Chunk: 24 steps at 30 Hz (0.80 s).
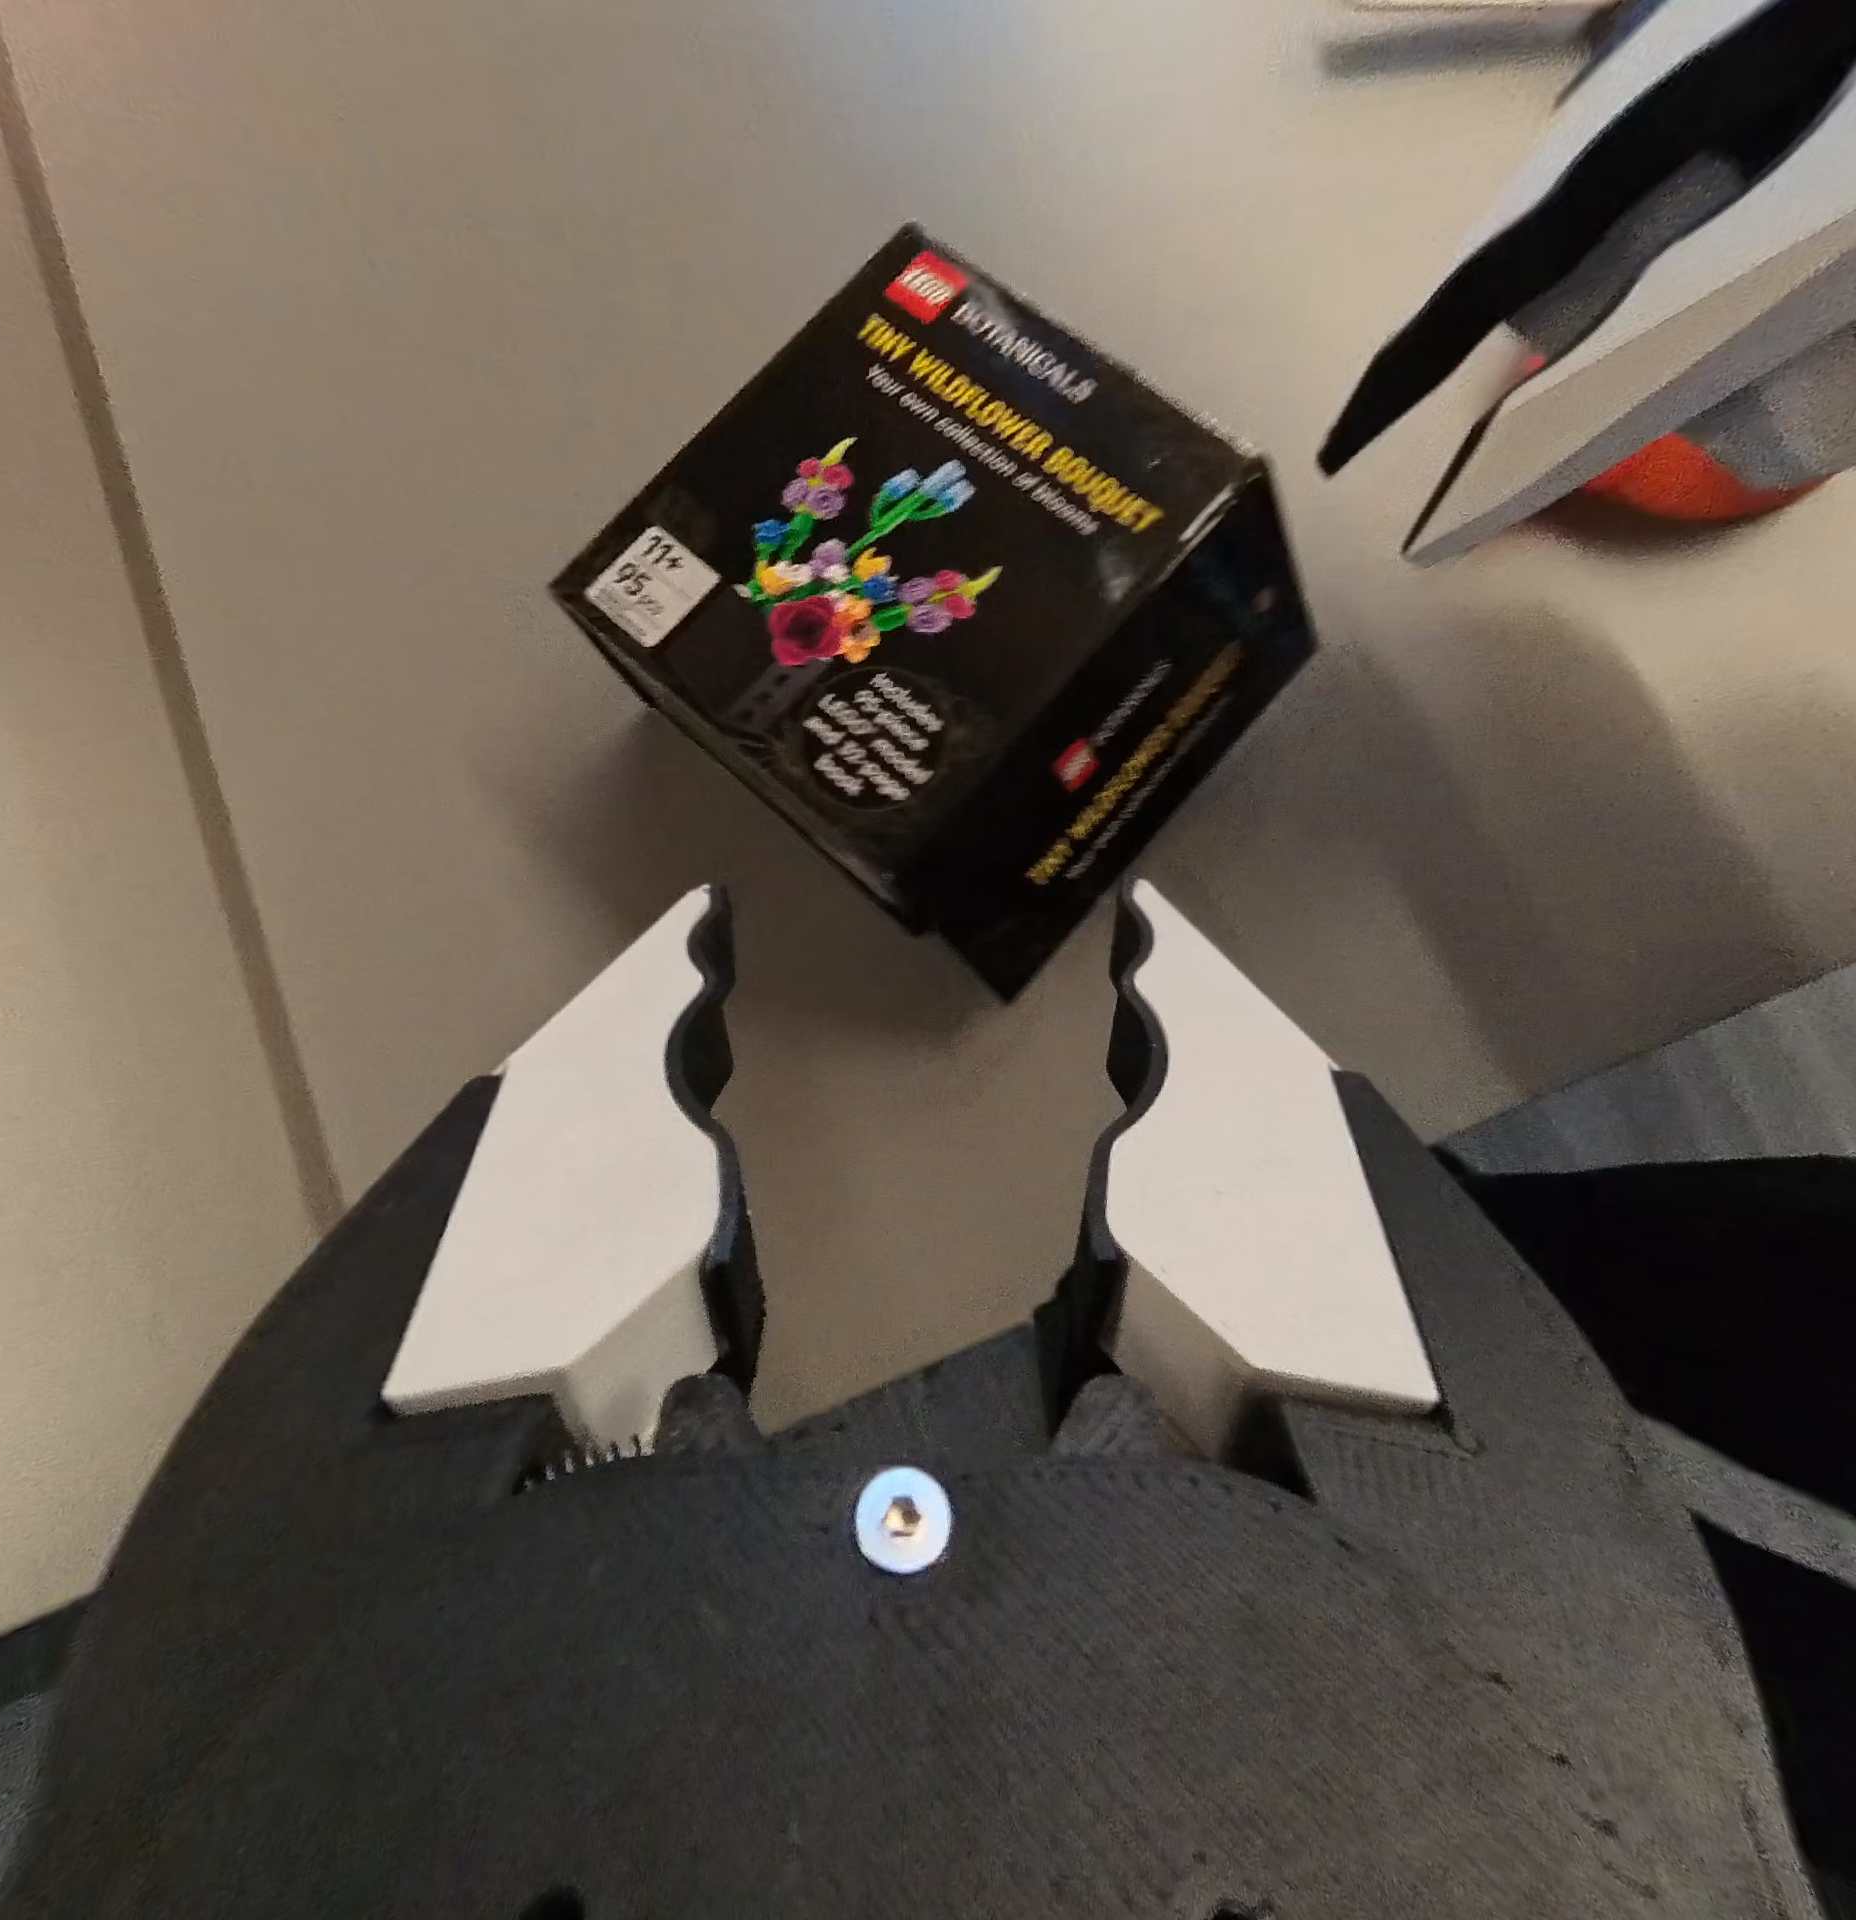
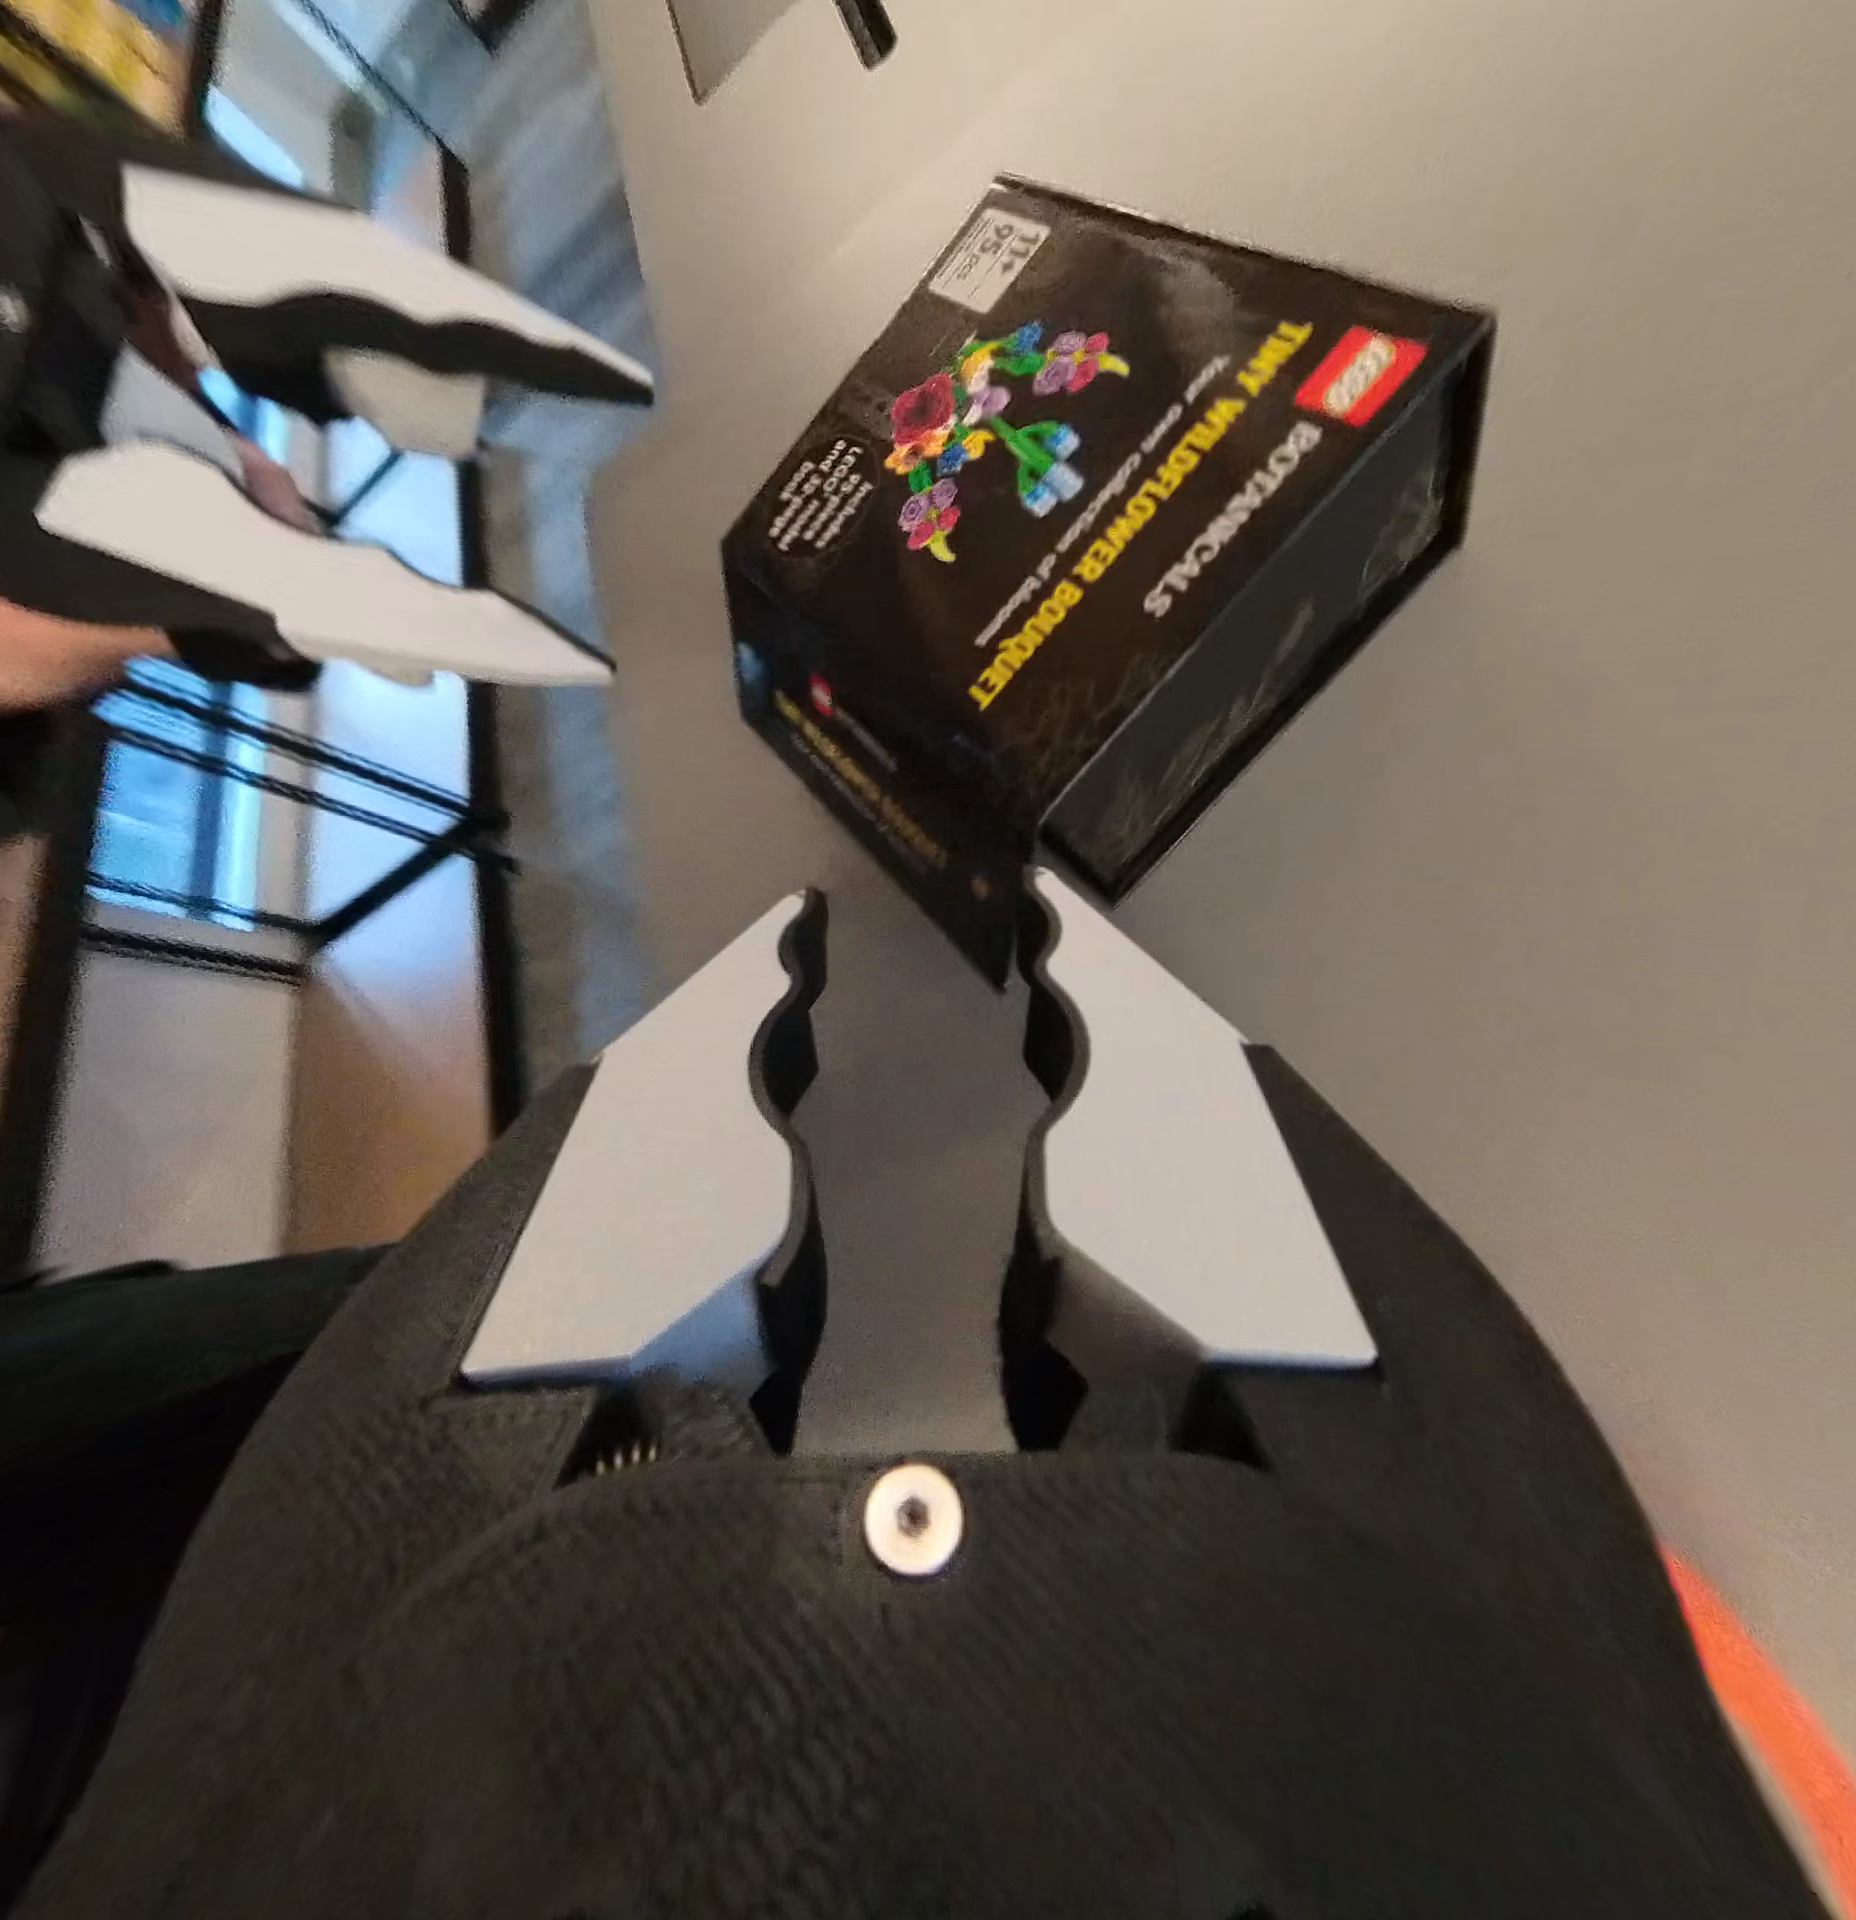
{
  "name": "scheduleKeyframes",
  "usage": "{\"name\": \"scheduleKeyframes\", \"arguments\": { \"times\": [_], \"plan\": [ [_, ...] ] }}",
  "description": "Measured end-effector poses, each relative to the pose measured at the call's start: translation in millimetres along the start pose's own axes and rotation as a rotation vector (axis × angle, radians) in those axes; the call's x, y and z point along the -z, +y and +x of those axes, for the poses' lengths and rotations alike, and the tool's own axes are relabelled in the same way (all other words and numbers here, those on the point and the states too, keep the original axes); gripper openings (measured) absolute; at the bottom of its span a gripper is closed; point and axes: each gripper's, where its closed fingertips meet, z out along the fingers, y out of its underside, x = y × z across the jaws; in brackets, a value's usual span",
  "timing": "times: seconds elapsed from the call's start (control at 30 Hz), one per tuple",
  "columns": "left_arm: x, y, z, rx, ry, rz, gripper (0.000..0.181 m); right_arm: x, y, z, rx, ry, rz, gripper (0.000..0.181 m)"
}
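Left wrist view: the left gripper (image 1: 919, 904) is held spread and empty just short of the near corner of a black flower-printed box (image 1: 934, 613), which is seen resting on a pale tabletop (image 1: 384, 416). The right gripper (image 2: 924, 894) is likewise parted and empty, one finger just beside another corner. With both so near, the box could be nudged askew by a stray fingertip.

Your black cardboard box (image 1: 934, 613) (image 2: 1100, 540), printed with a bright flower bouquet, lies flat on the pale tabletop (image 1: 436, 364) (image 2: 1526, 1039), lid shut, turned cornerwise, one corner pointing between the parted fingers before you.
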Motion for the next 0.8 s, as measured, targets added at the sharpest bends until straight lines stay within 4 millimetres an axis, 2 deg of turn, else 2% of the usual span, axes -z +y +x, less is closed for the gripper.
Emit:
{"name": "scheduleKeyframes", "arguments": {
  "times": [0.07, 0.17, 0.23, 0.3, 0.4, 0.47, 0.6, 0.8],
  "plan": [
    [-10, 4, -9, -0.047, 0.027, -0.015, 0.071, -10, -5, 9, 0.092, 0.064, -0.015, 0.04],
    [-30, 16, -20, -0.091, 0.055, -0.06, 0.074, -23, 1, 31, 0.135, 0.193, -0.074, 0.069],
    [-43, 24, -21, -0.081, 0.102, -0.067, 0.073, -32, 0, 31, 0.08, 0.168, -0.065, 0.068],
    [-53, 27, -18, -0.071, 0.159, -0.05, 0.064, -41, -4, 28, 0.045, 0.122, -0.058, 0.066],
    [-65, 27, -11, -0.086, 0.214, -0.02, 0.046, -48, -2, 38, 0.095, 0.187, -0.106, 0.049],
    [-71, 23, -14, -0.118, 0.17, 0.006, 0.041, -49, -5, 43, 0.1, 0.236, -0.105, 0.046],
    [-74, 21, -16, -0.119, 0.132, 0.026, 0.04, -49, -6, 46, 0.097, 0.295, -0.076, 0.044],
    [-66, 29, -8, -0.094, 0.094, 0.018, 0.038, -49, 1, 36, 0.074, 0.291, -0.028, 0.044]
  ]
}}
